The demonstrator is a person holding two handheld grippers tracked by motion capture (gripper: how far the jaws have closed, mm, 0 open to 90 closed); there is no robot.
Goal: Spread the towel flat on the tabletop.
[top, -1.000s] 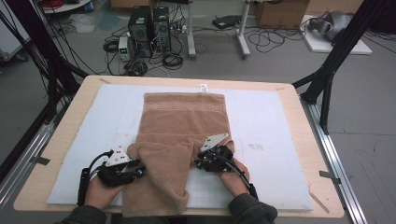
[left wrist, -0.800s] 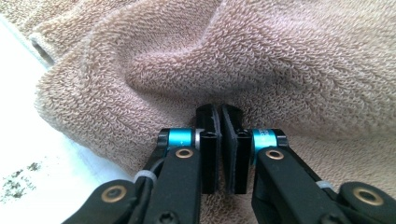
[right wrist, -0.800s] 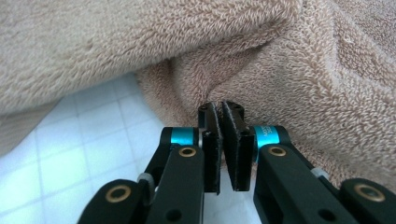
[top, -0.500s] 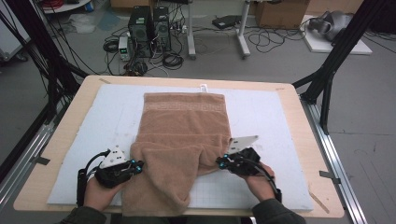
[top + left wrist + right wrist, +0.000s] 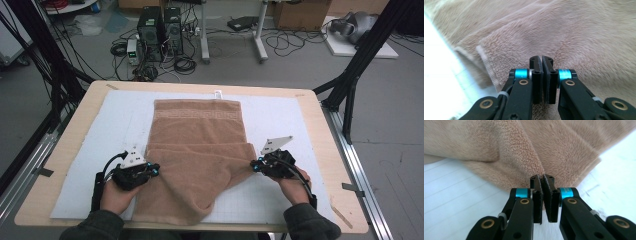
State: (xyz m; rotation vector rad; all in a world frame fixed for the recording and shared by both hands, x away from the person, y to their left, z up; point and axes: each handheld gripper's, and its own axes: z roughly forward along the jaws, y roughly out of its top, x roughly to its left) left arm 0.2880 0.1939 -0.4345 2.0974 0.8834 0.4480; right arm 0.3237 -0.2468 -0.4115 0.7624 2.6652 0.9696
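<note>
A tan towel (image 5: 200,145) lies lengthwise on the white mat (image 5: 285,117), its near half rumpled and hanging toward the table's front edge. My left gripper (image 5: 152,170) sits at the towel's left edge. In the left gripper view its jaws (image 5: 541,58) are pressed together with the towel's (image 5: 574,30) pile right at their tips. My right gripper (image 5: 254,165) is out at the right, shut on a pulled-out corner of the towel. In the right gripper view the cloth (image 5: 499,142) narrows down into the closed jaws (image 5: 542,177).
The mat covers most of a wooden table (image 5: 65,150) with metal rails along both sides. Black frame posts (image 5: 350,85) rise at the far corners. Computer towers (image 5: 160,30) and cables lie on the floor beyond the far edge.
My right gripper has travelled to the right, drawing the towel's right corner outward and spreading the near half. The left gripper has shifted only slightly at the left edge.
</note>
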